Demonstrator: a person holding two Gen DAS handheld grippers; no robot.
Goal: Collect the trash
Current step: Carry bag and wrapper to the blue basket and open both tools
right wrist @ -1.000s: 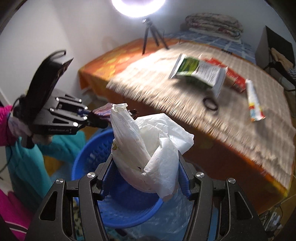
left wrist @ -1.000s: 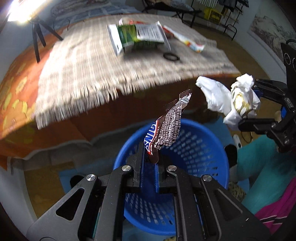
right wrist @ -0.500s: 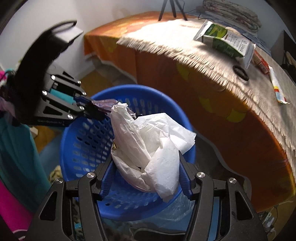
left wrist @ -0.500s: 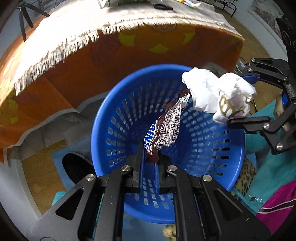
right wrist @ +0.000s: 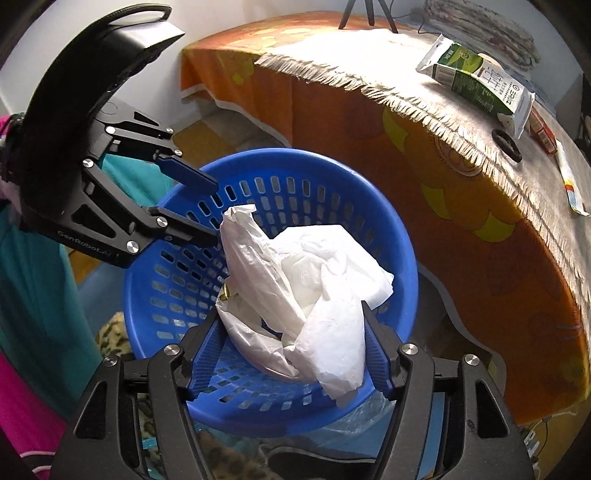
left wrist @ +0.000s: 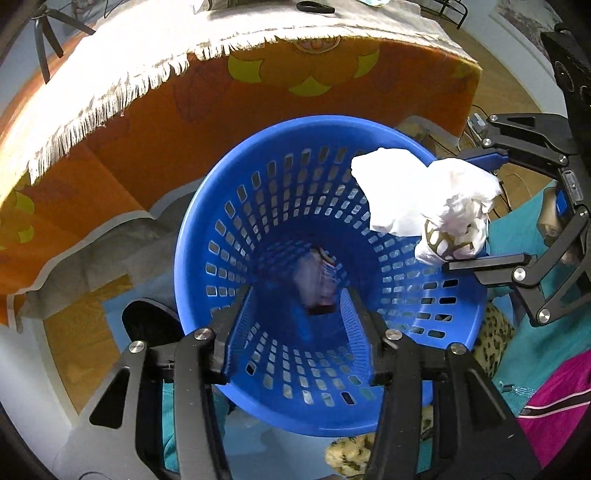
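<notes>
The left tool [left wrist: 299,314] hangs spread over the blue laundry basket [left wrist: 207,221]; a blurred candy wrapper [left wrist: 317,280] (mid-air or landed, unclear) lies inside. The right tool [right wrist: 291,354] pinches crumpled white paper [right wrist: 306,295] above the basket.

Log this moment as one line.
left tool: open, above basket | wrapper: inside basket, blurred | right tool: shut on bag, over basket

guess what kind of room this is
Probably a bedroom at home: a bed under an orange flowered sheet and fringed beige blanket, folded bedding behind, a blue plastic laundry-style basket.
</notes>
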